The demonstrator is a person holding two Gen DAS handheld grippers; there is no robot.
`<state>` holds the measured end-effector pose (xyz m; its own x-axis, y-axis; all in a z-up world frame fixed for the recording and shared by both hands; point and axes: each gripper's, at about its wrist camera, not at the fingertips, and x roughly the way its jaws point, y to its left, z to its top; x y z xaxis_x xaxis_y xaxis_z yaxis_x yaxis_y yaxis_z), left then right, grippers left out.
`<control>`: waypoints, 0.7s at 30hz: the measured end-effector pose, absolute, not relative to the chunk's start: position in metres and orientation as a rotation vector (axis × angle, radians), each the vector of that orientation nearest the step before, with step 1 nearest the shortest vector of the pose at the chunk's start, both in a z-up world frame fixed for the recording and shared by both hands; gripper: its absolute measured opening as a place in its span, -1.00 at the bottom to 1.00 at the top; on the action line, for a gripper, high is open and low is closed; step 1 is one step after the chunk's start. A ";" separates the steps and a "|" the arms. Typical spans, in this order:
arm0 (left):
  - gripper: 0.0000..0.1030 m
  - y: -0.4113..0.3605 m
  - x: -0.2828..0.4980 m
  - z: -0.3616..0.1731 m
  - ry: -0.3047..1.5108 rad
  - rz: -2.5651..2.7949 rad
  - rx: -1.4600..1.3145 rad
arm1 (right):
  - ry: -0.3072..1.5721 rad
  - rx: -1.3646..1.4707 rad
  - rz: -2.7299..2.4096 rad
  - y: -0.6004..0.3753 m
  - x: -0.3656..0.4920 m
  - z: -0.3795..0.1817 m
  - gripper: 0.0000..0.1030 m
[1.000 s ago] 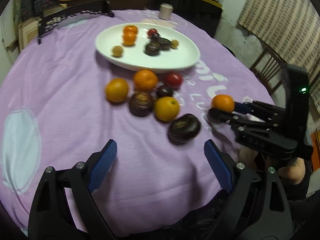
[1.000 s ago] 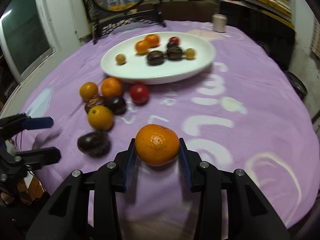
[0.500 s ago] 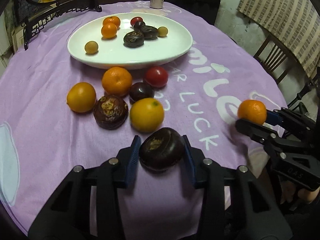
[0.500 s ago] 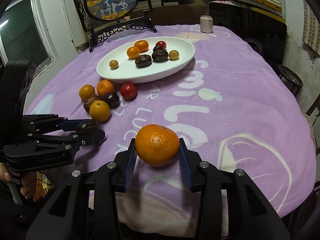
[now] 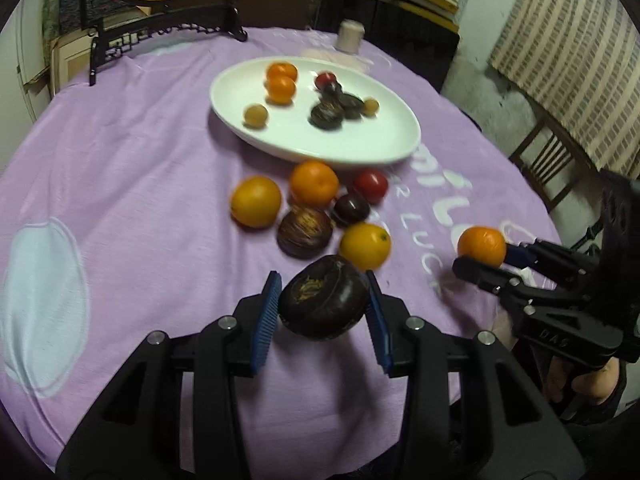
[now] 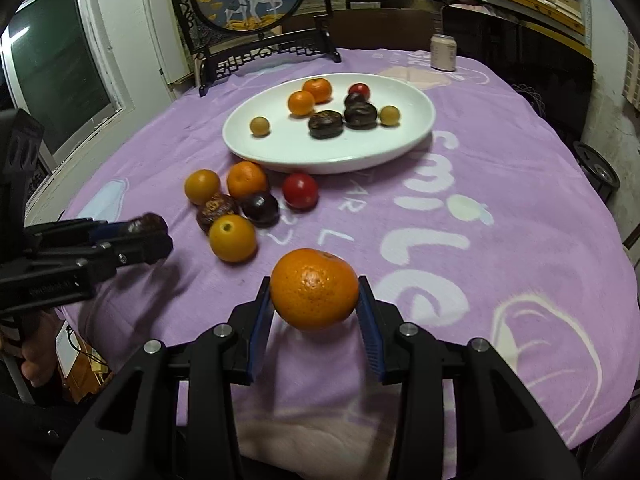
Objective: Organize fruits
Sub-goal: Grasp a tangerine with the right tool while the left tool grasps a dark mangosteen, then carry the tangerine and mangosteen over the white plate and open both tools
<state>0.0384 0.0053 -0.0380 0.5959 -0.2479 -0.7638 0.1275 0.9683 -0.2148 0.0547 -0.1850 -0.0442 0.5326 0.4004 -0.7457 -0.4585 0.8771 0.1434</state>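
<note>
both tongs were loaded at once: the left tongs [image 5: 323, 308] were clamped on a dark purple-brown round fruit [image 5: 323, 298], the right tongs [image 6: 316, 312] on a bright orange mandarin [image 6: 315, 289], each held up off the purple fleece tabletop [image 6: 500, 184] on the near side, well short of the white oval plate [image 6: 400, 148].

biggest worry imo was the dark fruit. it sat fat and glossy between narrow blue pads [image 5: 267, 312], so a jolt on the way over could've squirted it out onto the six loose fruits [image 5: 312, 210] bunched just in front of the plate and sent them rolling. two tongs heading for one plate could also have bumped.

left view was smeared around the plate, so the fruit there was hard to read. right view showed seven pieces on it crisply, plus the pale can [image 6: 443, 53] behind.
</note>
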 end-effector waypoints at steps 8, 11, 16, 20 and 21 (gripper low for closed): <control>-0.19 0.018 0.064 -0.023 0.882 -0.200 -0.144 | 0.841 -0.095 0.539 -0.161 0.081 -0.028 -0.20; -0.19 0.019 0.091 -0.010 0.862 -0.191 -0.136 | 0.819 -0.098 0.529 -0.154 0.101 -0.014 -0.20; -0.19 0.022 0.167 0.008 0.861 -0.153 -0.137 | 0.791 -0.113 0.476 -0.141 0.155 0.004 -0.20; -0.19 0.020 0.230 0.010 0.888 -0.132 -0.154 | 0.811 -0.108 0.433 -0.132 0.207 0.000 -0.20; -0.19 0.019 0.239 0.008 0.891 -0.122 -0.154 | 0.823 -0.097 0.427 -0.130 0.219 -0.002 -0.20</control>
<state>0.2393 0.0194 0.0079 0.6232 -0.1700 -0.7634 0.0420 0.9820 -0.1843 0.2192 -0.1305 -0.0024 0.6003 0.3310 -0.7281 -0.4053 0.9107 0.0798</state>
